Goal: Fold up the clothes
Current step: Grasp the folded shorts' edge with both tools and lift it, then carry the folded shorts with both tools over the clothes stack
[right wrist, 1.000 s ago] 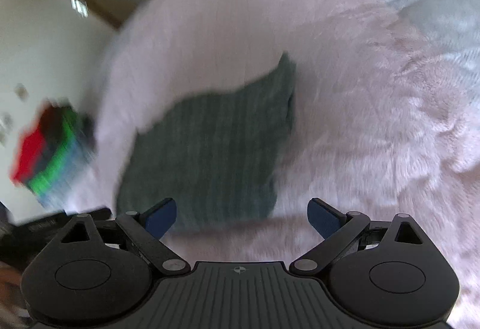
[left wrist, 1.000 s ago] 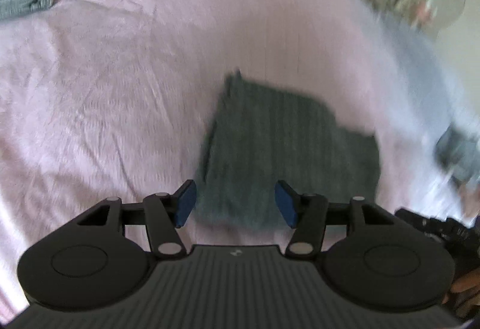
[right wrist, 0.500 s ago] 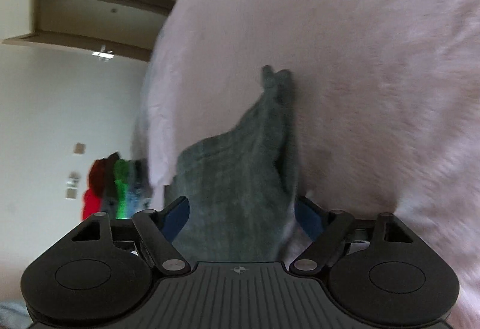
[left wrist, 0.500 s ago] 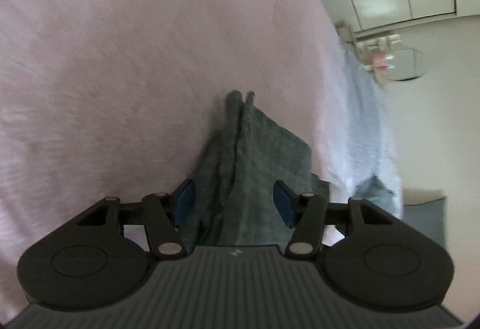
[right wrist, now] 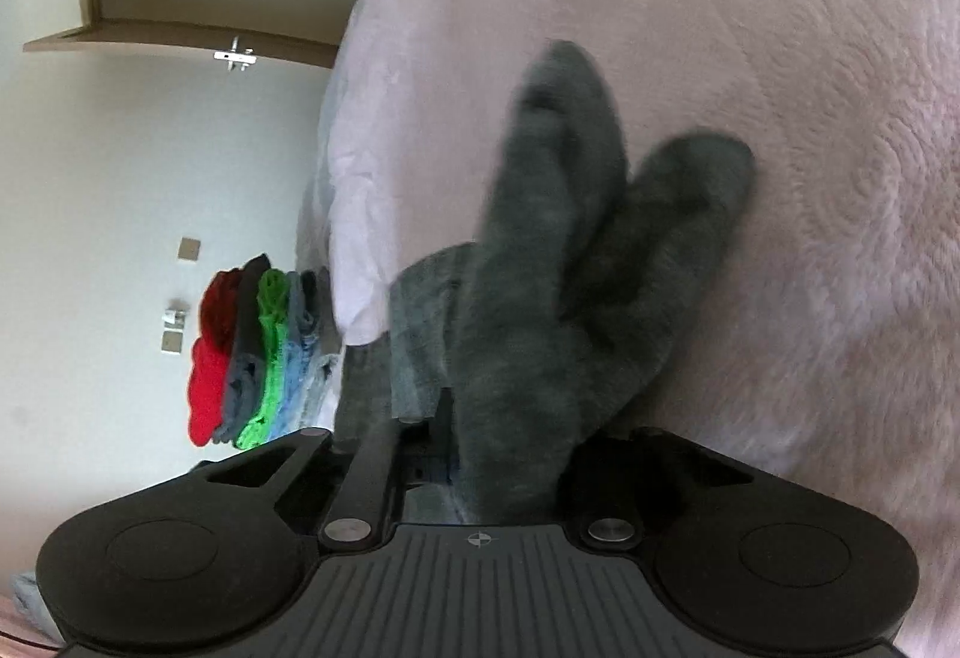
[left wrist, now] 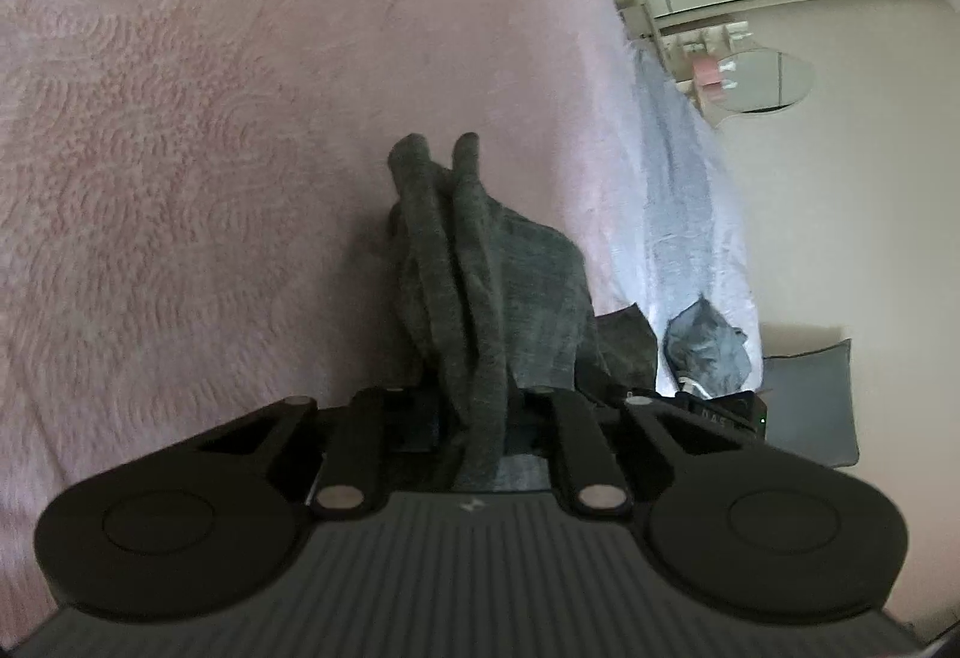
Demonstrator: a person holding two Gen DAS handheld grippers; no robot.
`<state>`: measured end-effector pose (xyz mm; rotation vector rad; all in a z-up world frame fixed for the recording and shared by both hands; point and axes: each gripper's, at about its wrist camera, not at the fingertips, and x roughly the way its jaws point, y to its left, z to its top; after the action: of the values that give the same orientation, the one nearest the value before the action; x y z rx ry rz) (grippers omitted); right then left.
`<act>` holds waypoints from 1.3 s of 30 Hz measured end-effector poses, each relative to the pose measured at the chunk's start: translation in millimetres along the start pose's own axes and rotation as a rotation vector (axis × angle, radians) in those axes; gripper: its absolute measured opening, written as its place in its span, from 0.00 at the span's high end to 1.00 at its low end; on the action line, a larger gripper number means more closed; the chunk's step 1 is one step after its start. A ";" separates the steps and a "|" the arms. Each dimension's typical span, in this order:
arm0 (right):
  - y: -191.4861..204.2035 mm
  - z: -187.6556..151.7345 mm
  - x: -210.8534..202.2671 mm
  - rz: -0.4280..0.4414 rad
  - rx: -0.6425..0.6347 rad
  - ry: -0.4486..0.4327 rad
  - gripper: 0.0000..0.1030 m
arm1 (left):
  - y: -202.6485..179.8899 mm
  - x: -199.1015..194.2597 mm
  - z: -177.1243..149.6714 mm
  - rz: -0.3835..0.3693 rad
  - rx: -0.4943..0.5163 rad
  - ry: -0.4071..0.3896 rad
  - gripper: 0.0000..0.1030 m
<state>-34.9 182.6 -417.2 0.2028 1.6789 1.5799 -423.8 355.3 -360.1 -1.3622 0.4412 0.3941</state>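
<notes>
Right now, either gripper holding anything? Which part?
Both. Left gripper and right gripper each pinch a bunched edge of the dark grey garment.

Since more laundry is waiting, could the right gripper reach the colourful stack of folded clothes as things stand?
Probably not: the right gripper is shut on the grey garment, and the stack sits far off.

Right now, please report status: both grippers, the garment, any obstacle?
Left gripper shut on grey garment. Right gripper shut on same garment, bunched over pink bedspread. Nothing in the way.
</notes>
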 end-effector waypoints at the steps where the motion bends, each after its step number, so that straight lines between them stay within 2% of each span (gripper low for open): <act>1: 6.4 -2.3 -4.9 0.002 -0.004 -0.004 0.90 | -5.7 -5.9 -2.9 -0.007 0.000 -0.013 0.90; 5: 46.5 -12.5 -26.1 0.018 -0.026 -0.010 0.90 | -34.8 -47.1 -19.8 -0.043 -0.010 -0.098 0.90; 10: 127.6 -24.6 -37.1 0.067 -0.094 0.041 0.90 | -76.5 -128.4 -46.0 -0.070 -0.016 -0.240 0.90; 13: 177.7 -27.5 -21.3 0.107 -0.156 0.099 0.90 | -88.0 -182.8 -54.4 -0.060 -0.028 -0.338 0.90; 18: 261.9 -27.4 51.8 0.157 -0.260 0.212 0.90 | -87.2 -274.7 -40.8 -0.027 -0.043 -0.505 0.90; 22: 336.0 -22.7 132.0 0.208 -0.326 0.266 0.90 | -73.3 -350.7 13.9 -0.008 -0.023 -0.587 0.90; 26: 405.4 -17.0 214.7 0.238 -0.370 0.281 0.90 | -59.3 -425.4 69.8 0.011 -0.004 -0.665 0.90; 29: 446.7 -9.5 274.4 0.242 -0.384 0.279 0.90 | -45.3 -468.0 124.9 0.029 0.014 -0.677 0.90; 34: 491.6 1.5 357.3 0.216 -0.413 0.276 0.90 | -10.0 -520.2 200.5 0.066 0.025 -0.677 0.90; 39: 504.6 6.2 427.1 0.174 -0.434 0.293 0.90 | 29.6 -541.6 243.7 0.069 -0.012 -0.684 0.90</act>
<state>-514.3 551.3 -150.1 -0.1153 1.5125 2.1455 -884.0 592.2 -67.6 -1.1383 -0.0828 0.8808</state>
